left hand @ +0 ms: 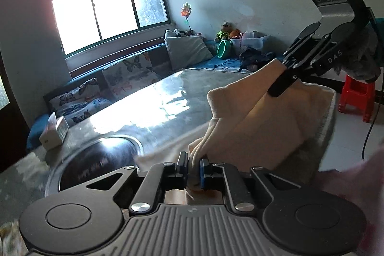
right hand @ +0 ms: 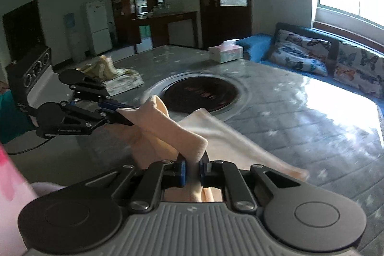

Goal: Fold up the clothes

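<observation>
Clearly the folding is only getting started: the left gripper (left hand: 194, 168) and the right gripper (right hand: 192, 169) each have their jaws clamped on an edge of the cream garment (right hand: 223, 136), which hangs bunched between them above the near edge of the grey table (right hand: 300, 116), one loose end trailing onto the tabletop beside the round recessed burner (right hand: 201, 92). No crease or neat fold shows in it yet, so spreading it flat, making the folds and setting it aside all seem to remain. At the far side of the table lies a pile of pale cloth (right hand: 115, 76); it may be other laundry, folded or waiting, but the blur there leaves that uncertain. A tissue box (right hand: 225, 50) sits farther back.
</observation>
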The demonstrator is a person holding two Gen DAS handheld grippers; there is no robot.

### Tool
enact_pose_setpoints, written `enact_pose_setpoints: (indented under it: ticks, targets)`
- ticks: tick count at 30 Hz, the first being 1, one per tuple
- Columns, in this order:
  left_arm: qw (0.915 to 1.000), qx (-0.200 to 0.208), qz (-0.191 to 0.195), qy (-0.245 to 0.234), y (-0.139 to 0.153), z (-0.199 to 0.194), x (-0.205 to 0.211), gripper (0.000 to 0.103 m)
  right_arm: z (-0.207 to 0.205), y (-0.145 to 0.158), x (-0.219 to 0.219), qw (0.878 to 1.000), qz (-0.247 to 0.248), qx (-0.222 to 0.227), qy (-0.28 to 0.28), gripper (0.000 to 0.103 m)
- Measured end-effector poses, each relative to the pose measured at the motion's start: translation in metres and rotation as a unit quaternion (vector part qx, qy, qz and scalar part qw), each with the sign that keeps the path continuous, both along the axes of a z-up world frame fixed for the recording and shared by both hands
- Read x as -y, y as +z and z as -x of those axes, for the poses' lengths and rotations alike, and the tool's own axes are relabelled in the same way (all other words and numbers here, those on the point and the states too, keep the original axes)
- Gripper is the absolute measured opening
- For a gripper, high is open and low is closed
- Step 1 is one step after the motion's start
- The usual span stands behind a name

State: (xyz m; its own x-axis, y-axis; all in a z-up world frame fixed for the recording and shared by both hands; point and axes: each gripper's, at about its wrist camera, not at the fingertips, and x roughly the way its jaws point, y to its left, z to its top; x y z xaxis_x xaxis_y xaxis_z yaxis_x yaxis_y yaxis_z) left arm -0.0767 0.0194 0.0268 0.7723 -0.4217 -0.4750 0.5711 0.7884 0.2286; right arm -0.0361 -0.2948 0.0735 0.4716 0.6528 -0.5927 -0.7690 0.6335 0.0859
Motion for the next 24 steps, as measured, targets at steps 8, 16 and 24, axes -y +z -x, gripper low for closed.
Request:
enact_pose_setpoints:
  ticks: [8,16,24]
  targets:
    - [0.9993,-0.023,-0.018,0.023,-0.019,-0.101,0.008,0.011,-0.088,-0.016,-0.010,0.999,0.013,0.000,-0.046,0.009]
    - [0.9942,-0.059,-0.014,0.089,-0.061,-0.154,0.020,0.016,-0.155,-0.094,-0.017,0.988,-0.002,-0.067,-0.139,0.020]
    - [0.9891,-0.061,-0.016,0.133,-0.067,-0.161,0.017,0.036,-0.144,-0.100,0.009,0.979,-0.025,-0.052,-0.196,0.032]
